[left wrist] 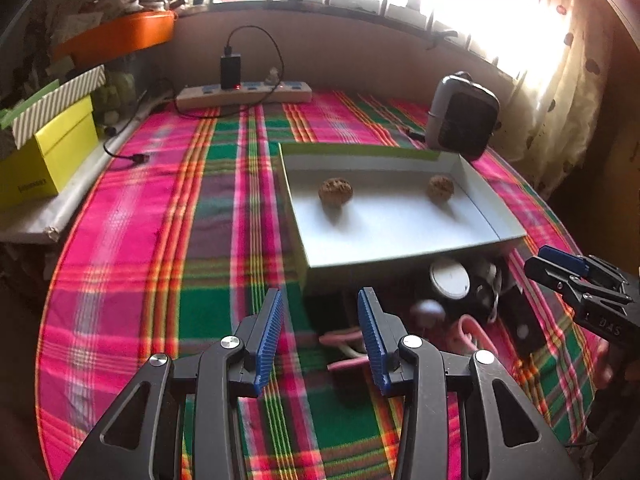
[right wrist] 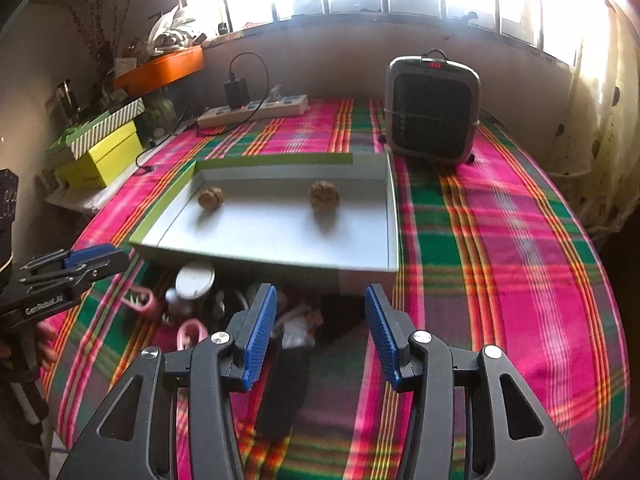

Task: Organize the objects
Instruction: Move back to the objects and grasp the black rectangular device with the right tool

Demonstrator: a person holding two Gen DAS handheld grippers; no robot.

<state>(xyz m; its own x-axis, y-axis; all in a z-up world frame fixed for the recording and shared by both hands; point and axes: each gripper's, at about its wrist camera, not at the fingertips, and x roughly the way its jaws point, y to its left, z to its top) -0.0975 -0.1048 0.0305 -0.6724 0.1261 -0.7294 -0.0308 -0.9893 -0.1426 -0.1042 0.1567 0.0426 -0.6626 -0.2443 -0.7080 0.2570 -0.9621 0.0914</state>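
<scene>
Left wrist view: both grippers hovering over clutter piled just near of the shallow white box (left wrist: 400,216), nothing held.

Left gripper (left wrist: 320,316) with blue pads well apart and empty, above the plaid tablecloth (left wrist: 160,240); pink looped cords (left wrist: 348,344) directly below and slightly right of the fingers, long axis running left to right across the gap. Round white-lidded container (left wrist: 449,279) farther right, close against the box's near wall, nearer to the right gripper (left wrist: 560,268), likewise spread and clamped on nothing. Right wrist view: dark flat item (right wrist: 284,384) lying between the fingers, lengthwise near to far, not touched. Two walnuts (left wrist: 335,191) already inside the box, well apart. Likely next: reach down to the pile, pads aligned across an item's narrow width.
</scene>
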